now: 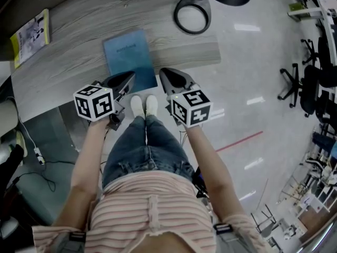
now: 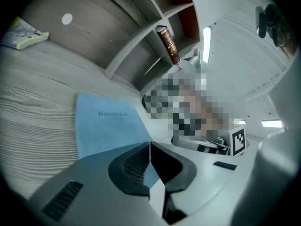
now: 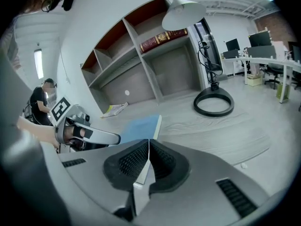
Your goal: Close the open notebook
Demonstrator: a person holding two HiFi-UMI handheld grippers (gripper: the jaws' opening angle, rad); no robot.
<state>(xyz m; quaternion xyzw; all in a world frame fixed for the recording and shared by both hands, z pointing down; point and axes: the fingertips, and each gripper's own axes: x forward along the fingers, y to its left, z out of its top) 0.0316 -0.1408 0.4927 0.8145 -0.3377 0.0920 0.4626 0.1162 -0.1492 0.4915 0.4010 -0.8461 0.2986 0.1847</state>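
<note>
Left tongs (image 2: 150, 147) and right tongs (image 3: 149, 144) both pressed together, empty (notebook (image 2: 106, 126) lies closed).

Bright, even overhead light, glare streaks on the floor (image 1: 247, 28), fisheye bending and dark corners.

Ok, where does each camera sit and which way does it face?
Head view: on the person's head, facing steeply down at desk and closed blue notebook; forearms, jeans, shoes, left gripper and right gripper show.
Left gripper view: on that gripper, along its shut jaws over the notebook to the shelves; right gripper at right.
Right gripper view: on that gripper, along its shut jaws towards shelves and lamp; left gripper at left.
Shared: all three see the notebook; both gripper views the red book.
</note>
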